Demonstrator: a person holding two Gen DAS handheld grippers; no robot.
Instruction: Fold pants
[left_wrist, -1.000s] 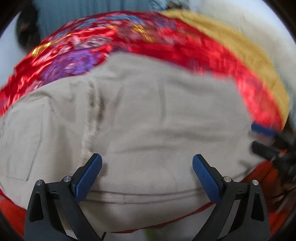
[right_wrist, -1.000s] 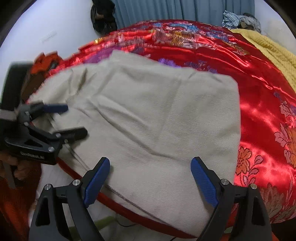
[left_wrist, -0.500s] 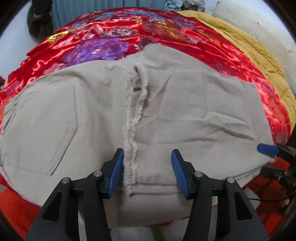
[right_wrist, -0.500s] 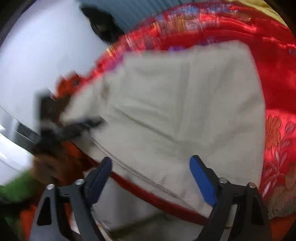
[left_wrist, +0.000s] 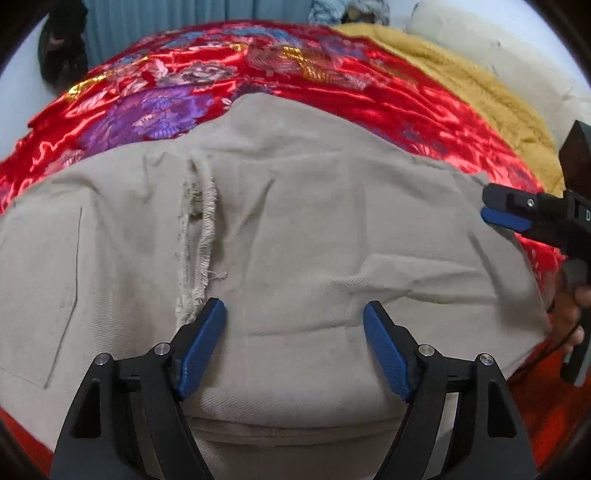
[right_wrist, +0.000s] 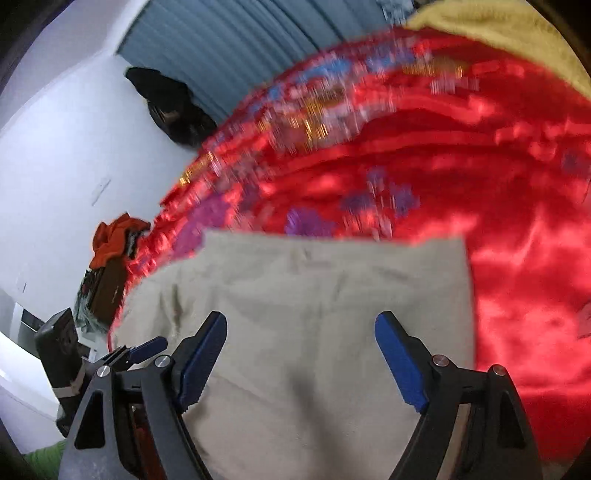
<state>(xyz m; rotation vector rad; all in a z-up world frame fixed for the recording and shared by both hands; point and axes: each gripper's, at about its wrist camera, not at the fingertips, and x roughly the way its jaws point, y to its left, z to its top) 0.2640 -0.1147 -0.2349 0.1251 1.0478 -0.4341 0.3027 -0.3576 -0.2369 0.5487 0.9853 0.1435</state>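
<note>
Beige pants (left_wrist: 295, 229) lie folded on a red floral bedspread (left_wrist: 207, 85), with a frayed hem (left_wrist: 201, 236) running down the left of the middle. My left gripper (left_wrist: 293, 304) hovers low over the near part of the pants, just right of that hem. Its jaws are opening, the cloth lies under them and the pads do not pinch it. My right gripper (right_wrist: 301, 315) stands open over the pants (right_wrist: 314, 295) near their right end, gripping nothing. The left wrist view shows it at the pants' right edge (left_wrist: 506, 218), held by a hand (left_wrist: 569, 317).
A yellow blanket (left_wrist: 461, 92) lies along the far right of the bed. Beyond the bed are a blue curtain (right_wrist: 229, 48), a dark bag (right_wrist: 173, 107), a white wall and an orange cloth (right_wrist: 114, 240) heaped on a brown stand. The right wrist view is motion-blurred.
The left jaws narrowed around the frayed hem, then widened again and now sit just right of it. The right gripper swung sideways and rolled, so more bedspread shows beyond the pants.
</note>
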